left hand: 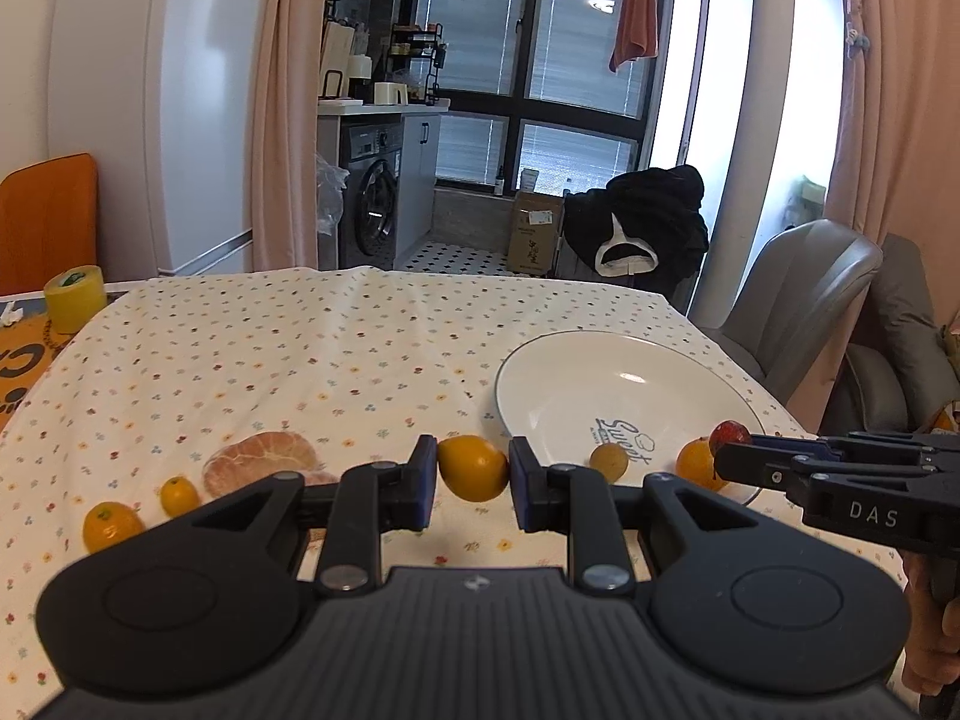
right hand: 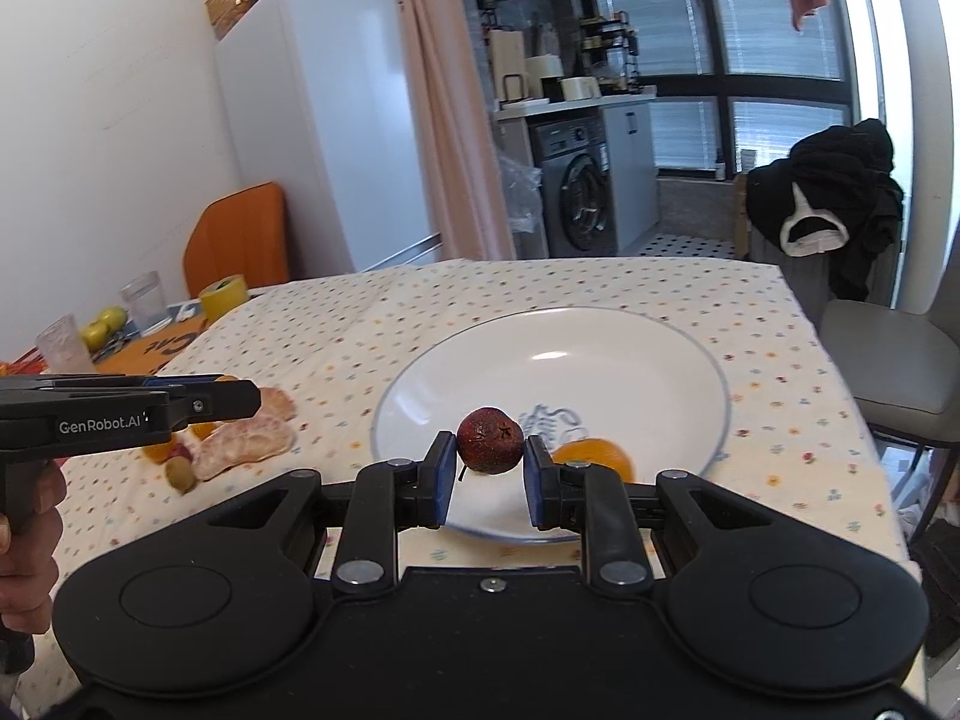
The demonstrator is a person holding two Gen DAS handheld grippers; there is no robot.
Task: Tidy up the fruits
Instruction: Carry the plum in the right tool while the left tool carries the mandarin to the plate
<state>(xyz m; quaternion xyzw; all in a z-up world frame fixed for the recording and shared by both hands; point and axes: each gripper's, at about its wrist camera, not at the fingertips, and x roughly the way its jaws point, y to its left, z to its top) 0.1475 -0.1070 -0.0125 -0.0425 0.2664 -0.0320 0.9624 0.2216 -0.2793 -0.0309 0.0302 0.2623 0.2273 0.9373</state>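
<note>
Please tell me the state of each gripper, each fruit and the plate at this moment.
Left gripper: shut on the yellow-orange oval fruit, held above the cloth.
Right gripper: shut on the dark red wrinkled round fruit, over the plate.
White round plate with blue rim: upright, holding one orange citrus fruit.
Peeled orange segments: lying on the cloth.

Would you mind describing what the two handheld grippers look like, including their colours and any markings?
Both are matte black plastic, with two round discs on a ribbed body and silver pivot bolts on the linkage arms. The left gripper and right gripper each have blue pads on the fingers. Seen side-on, the left one reads "GenRobot.AI" and the right one "DAS" in white lettering. No cables or sleeves are visible.
</note>
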